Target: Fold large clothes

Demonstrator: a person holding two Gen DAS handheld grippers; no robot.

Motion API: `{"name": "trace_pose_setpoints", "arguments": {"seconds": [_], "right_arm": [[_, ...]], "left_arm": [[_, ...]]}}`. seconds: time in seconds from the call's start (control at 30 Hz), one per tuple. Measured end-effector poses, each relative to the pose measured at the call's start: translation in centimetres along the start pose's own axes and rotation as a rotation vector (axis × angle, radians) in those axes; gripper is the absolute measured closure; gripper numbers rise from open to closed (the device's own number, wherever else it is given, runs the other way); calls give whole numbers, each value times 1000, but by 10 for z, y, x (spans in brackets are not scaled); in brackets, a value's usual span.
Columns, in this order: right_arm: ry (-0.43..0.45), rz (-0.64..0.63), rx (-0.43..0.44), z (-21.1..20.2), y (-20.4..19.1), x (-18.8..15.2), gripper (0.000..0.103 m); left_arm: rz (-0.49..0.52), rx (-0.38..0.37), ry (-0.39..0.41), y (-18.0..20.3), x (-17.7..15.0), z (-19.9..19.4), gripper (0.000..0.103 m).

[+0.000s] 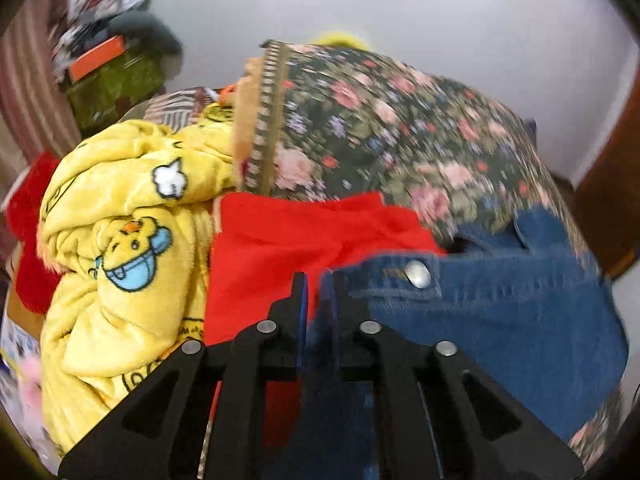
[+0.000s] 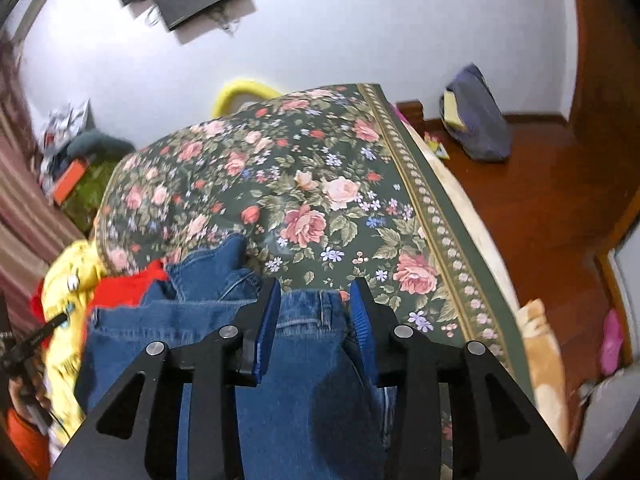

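Holding the jeans (image 1: 500,312) by the waistband, my left gripper (image 1: 318,280) has its jaws drawn almost together, with the denim edge beside the metal button (image 1: 417,274) caught between the blue pads. The same jeans (image 2: 304,380) show in my right wrist view, where they hang in a bunched fold under my right gripper (image 2: 314,292); its jaws stand partly apart with the waistband between them, and I cannot tell for sure whether the pads (image 2: 267,320) press on the cloth or merely stand around it. The jeans lie at the near edge of the bed, on the flowered bedspread (image 2: 320,184), with one leg pushed up toward the middle of it. Just beside them on the left is a red garment (image 1: 280,248), touching the denim and partly tucked under it, and beyond that a heap of yellow fleece (image 1: 120,220) printed with little cartoon ducks and clouds. The bedspread has a pale bordered hem (image 2: 440,220) running down the right side of the bed, and a tan blanket (image 2: 540,344) sticks out from beneath it. Further out — past the bed — there is a wooden floor (image 2: 552,208) with a grey bag (image 2: 478,120) slumped against the white wall (image 2: 340,20), and on the far left a striped curtain (image 1: 24,92) and a cluttered pile with an orange box (image 1: 100,58).
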State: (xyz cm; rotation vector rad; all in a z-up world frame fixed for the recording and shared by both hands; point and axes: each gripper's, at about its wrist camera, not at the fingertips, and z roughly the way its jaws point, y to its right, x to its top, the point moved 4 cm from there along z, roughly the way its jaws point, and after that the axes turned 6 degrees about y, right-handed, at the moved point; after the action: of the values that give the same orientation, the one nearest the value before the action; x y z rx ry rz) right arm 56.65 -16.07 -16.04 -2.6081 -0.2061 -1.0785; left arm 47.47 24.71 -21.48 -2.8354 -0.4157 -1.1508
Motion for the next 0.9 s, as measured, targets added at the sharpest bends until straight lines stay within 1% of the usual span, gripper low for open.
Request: {"name": "trace_pose_setpoints", "arguments": {"seconds": [0.07,0.1,0.2,0.23,0.27,0.33,0.47,0.5,0.53,0.57,0.6,0.63,0.67,0.7,0.73,0.77,0.8,0.83,0.9], "right_arm": [[-9,-54,22,-2,-15,-10,62],[-11,-82,31,-2,-24,-18,62],[-29,-168,44,-3,-54,-38,62],[-35,-208,57,-4,-70,-48,62],[-38,-226,68,-5,-77,-55,62],[-60,-279,114,-6,-103,-74,62],[-96,-334,178,-1,-135,-101,62],[-102,-341,183,1,-139,-104,61],[-115,-355,185,6,-144,-110,61],[-131,-372,178,9,-146,-115,61],[-146,-389,165,13,-146,-120,60],[-160,-406,146,19,-145,-124,59],[-177,-422,122,24,-142,-129,56],[-188,-433,104,28,-139,-134,49],[-183,-436,91,28,-136,-137,44],[-170,-434,94,26,-132,-138,35],[-161,-431,104,22,-130,-138,33],[-157,-430,113,19,-125,-138,31],[-155,-431,71,14,-118,-139,14]], "left_arm": [[56,-19,-8,17,-9,-5,88],[82,-26,-11,25,-13,-7,88],[154,-61,-17,55,-25,-16,87],[170,-76,-19,63,-28,-18,86],[194,-102,-22,76,-34,-22,84],[221,-137,-25,93,-41,-28,75],[274,-209,-35,127,-60,-37,62],[279,-218,-40,132,-64,-37,56],[281,-227,-46,136,-68,-36,47],[280,-234,-58,139,-73,-34,41],[278,-235,-73,141,-79,-30,34],[276,-233,-83,142,-83,-27,33],[276,-225,-98,141,-89,-21,33],[282,-208,-118,140,-96,-14,31],[279,-200,-121,137,-100,-11,21],[259,-187,-104,131,-103,-9,16],[244,-177,-94,126,-104,-9,11],[234,-174,-90,123,-105,-10,11],[222,-173,-96,115,-107,-10,11]]}}
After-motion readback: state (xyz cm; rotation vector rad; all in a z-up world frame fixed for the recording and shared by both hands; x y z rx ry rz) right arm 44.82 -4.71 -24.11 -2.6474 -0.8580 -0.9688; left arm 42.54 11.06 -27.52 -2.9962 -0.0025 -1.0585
